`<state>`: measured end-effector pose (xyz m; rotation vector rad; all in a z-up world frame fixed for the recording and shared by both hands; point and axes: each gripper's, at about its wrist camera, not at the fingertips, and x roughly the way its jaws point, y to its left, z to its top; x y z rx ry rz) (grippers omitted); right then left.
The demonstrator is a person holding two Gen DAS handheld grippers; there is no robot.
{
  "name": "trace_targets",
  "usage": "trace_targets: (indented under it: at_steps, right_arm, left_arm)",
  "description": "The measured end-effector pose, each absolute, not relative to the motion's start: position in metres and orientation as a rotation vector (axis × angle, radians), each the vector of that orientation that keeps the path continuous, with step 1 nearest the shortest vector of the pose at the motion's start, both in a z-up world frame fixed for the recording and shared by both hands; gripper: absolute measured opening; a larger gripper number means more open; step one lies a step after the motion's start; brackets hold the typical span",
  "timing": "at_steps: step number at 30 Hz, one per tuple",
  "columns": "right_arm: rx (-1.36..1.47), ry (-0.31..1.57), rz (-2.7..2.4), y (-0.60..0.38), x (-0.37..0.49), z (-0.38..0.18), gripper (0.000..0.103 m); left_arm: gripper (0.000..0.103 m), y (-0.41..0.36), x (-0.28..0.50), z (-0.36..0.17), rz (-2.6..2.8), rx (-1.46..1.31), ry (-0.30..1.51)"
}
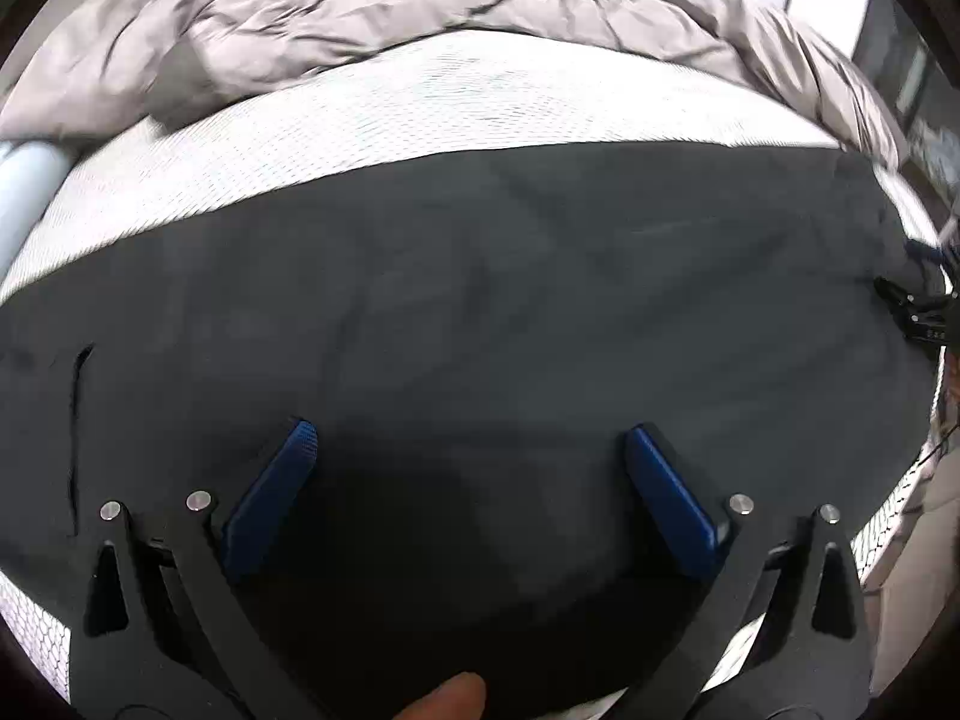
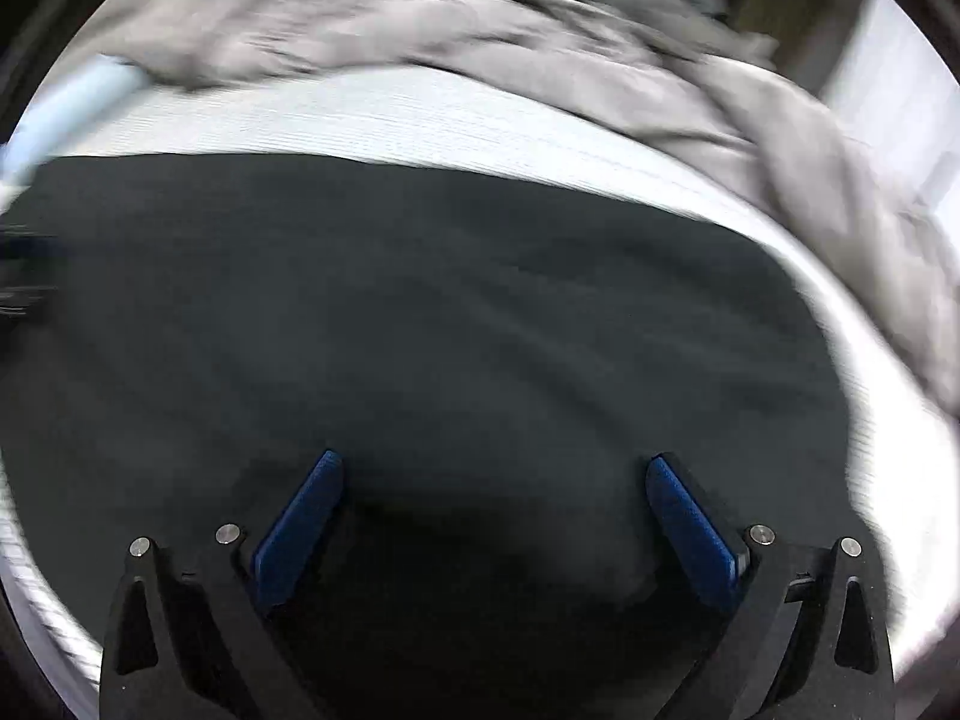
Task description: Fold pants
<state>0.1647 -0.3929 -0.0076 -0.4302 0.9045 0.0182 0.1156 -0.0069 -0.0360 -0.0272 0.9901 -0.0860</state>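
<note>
On the bed [image 1: 420, 102], the dark pants [image 1: 480, 300] lie flat; left tongs [image 1: 471, 438] and right tongs [image 2: 495, 468] hover above them, both spread apart, holding nothing

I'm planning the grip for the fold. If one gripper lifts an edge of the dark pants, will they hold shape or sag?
The dark pants will probably sag: they lie flat with soft creases on the white mattress, so they look floppy. They seem thin and likely light. The matte fabric shouldn't slip much between the blue pads.
</note>
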Motion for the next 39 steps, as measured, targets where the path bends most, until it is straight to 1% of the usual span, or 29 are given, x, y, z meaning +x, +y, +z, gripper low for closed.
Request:
trace_targets:
  at_steps: [4,8,11,13,15,17,18,20,22,24,25,27,29,34,36,39]
  right_arm:
    - [-0.423,0.907,-0.026,-0.413,0.162,0.001,0.102]
    - [-0.319,0.833,0.112,-0.388,0.148,0.036,0.102]
    - [-0.265,0.839,0.23,-0.354,0.165,0.046,0.102]
    - [-0.242,0.904,0.262,-0.33,0.186,0.035,0.102]
    - [-0.233,0.951,0.284,-0.318,0.209,0.021,0.102]
    - [-0.252,1.015,0.278,-0.305,0.226,0.002,0.102]
    - [-0.282,1.023,0.259,-0.306,0.234,-0.005,0.102]
    - [-0.326,1.019,0.186,-0.324,0.245,-0.01,0.102]
    - [-0.31,1.004,0.1,-0.352,0.249,-0.005,0.102]
    - [-0.379,0.956,-0.076,-0.391,0.25,0.001,0.102]
    - [-0.369,0.959,-0.126,-0.407,0.251,0.002,0.102]
    - [-0.214,1.002,-0.107,-0.441,0.251,0.004,0.101]
    - [-0.151,0.974,-0.093,-0.447,0.244,0.014,0.102]
    - [-0.135,0.915,0.076,-0.393,0.222,0.033,0.102]
    - [-0.149,0.922,0.171,-0.362,0.234,0.032,0.102]
    - [-0.156,0.926,0.257,-0.317,0.254,0.023,0.101]
  left_arm:
    - [0.102,-0.001,0.113,-0.022,-0.071,-0.038,0.999]
    - [0.102,-0.028,0.128,0.008,-0.191,-0.084,0.949]
    - [0.102,-0.062,0.161,0.017,-0.236,-0.067,0.96]
    - [0.102,-0.085,0.188,0.009,-0.272,-0.017,0.973]
    - [0.102,-0.097,0.211,-0.007,-0.233,0.001,1.042]
    - [0.102,-0.095,0.23,-0.032,-0.225,-0.025,1.157]
    - [0.102,-0.09,0.232,-0.034,-0.222,-0.018,1.147]
    - [0.102,-0.075,0.229,-0.031,-0.196,0.007,1.117]
    - [0.102,-0.051,0.226,-0.029,-0.127,-0.017,1.115]
    - [0.102,-0.035,0.224,-0.026,-0.078,-0.022,1.104]
    - [0.102,-0.032,0.223,-0.025,-0.055,-0.01,1.1]
    - [0.102,-0.032,0.223,-0.023,-0.041,-0.001,1.108]
    - [0.102,-0.048,0.218,-0.01,-0.104,-0.03,1.073]
    - [0.102,-0.112,0.228,-0.003,-0.225,0.051,1.054]
    - [0.102,-0.133,0.237,-0.008,-0.253,0.067,1.055]
    - [0.102,-0.136,0.254,-0.025,-0.237,0.013,1.119]
